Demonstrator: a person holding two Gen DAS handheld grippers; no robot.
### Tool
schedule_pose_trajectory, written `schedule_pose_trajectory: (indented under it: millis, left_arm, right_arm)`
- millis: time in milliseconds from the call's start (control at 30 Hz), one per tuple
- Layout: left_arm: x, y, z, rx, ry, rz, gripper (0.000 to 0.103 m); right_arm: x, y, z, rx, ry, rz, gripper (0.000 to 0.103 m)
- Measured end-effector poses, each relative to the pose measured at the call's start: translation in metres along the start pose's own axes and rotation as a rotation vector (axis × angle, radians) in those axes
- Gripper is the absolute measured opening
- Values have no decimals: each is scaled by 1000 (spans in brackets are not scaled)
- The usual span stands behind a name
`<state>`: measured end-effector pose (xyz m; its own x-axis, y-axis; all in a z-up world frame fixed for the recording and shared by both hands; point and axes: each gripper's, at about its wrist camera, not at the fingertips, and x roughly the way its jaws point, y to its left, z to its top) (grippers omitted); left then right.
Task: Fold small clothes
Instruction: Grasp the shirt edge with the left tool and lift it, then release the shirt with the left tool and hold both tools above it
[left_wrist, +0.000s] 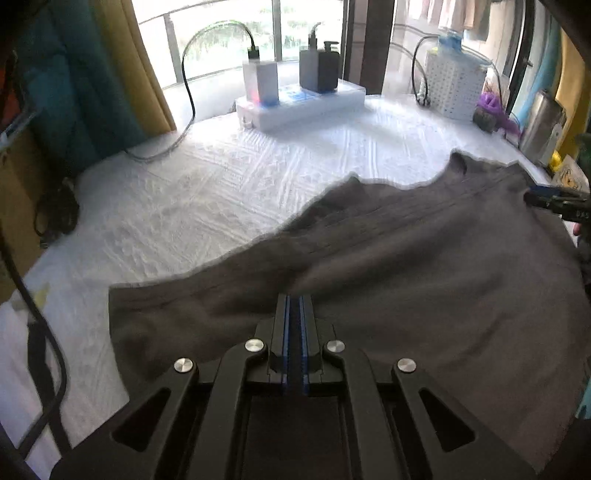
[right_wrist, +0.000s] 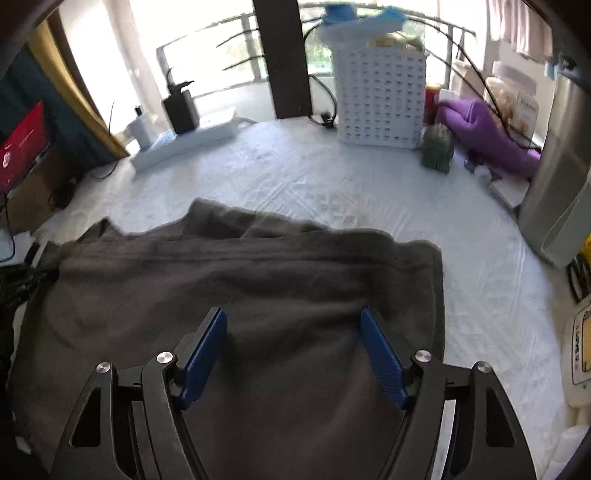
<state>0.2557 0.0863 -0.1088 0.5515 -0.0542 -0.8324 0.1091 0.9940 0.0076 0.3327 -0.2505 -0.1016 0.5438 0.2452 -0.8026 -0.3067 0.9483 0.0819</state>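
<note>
A dark grey garment (left_wrist: 424, 266) lies spread on the white quilted cover (left_wrist: 221, 192), with creases running from its near edge toward the far right corner. My left gripper (left_wrist: 294, 297) is shut, its blue pads pinching a raised fold of the garment at the near edge. In the right wrist view the garment (right_wrist: 258, 269) fills the lower half, its far edge bunched into a roll. My right gripper (right_wrist: 293, 314) hovers over it with the blue pads (right_wrist: 205, 347) wide apart and only flat cloth below them. The right gripper (left_wrist: 546, 201) also shows at the garment's far right corner.
A white power box (left_wrist: 299, 103) with chargers and dark bottles stands at the back by the window. A white perforated basket (right_wrist: 380, 96), a purple cloth (right_wrist: 487, 136) and a steel canister (right_wrist: 557, 166) crowd the back right. Cables (left_wrist: 188, 92) trail at the left.
</note>
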Motion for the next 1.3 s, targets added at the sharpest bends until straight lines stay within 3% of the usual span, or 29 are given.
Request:
schedule_pose_trajectory:
  millis: [200,300,433,533,633,667,1133,1300]
  left_arm:
    - [4,12,10,-37,4,16,4]
    - [-6,12,10,-47,-19,35,4]
    - [-31,4,4,-47,-63,2,4]
    - [-51,-13,-7,-22,-79,-36,7]
    - [-67,-31,-24,-8,-90,-84,23]
    - [-71,-37,-29,-7,-95,-98,24]
    - [-89,-91,-92,-46,-54,-238,24]
    - [-77,-97,-109,-30,-21,-191,24]
  right_arm:
    - [7,-15,14,44,16,-48,76]
    - [0,-16,14,35,10,-80,76]
    - [-18,-12,6,19,-14,-103,76]
    - [-37,-2,-9,-1,-28,-118,76]
    - [-54,11,-26,-20,-40,-121,76]
    - [-60,16,-34,-27,-44,-123,76]
    - [-86,57,-106,-69,-23,-136,76]
    - [-80,54,-127,-81,-1,-172,76]
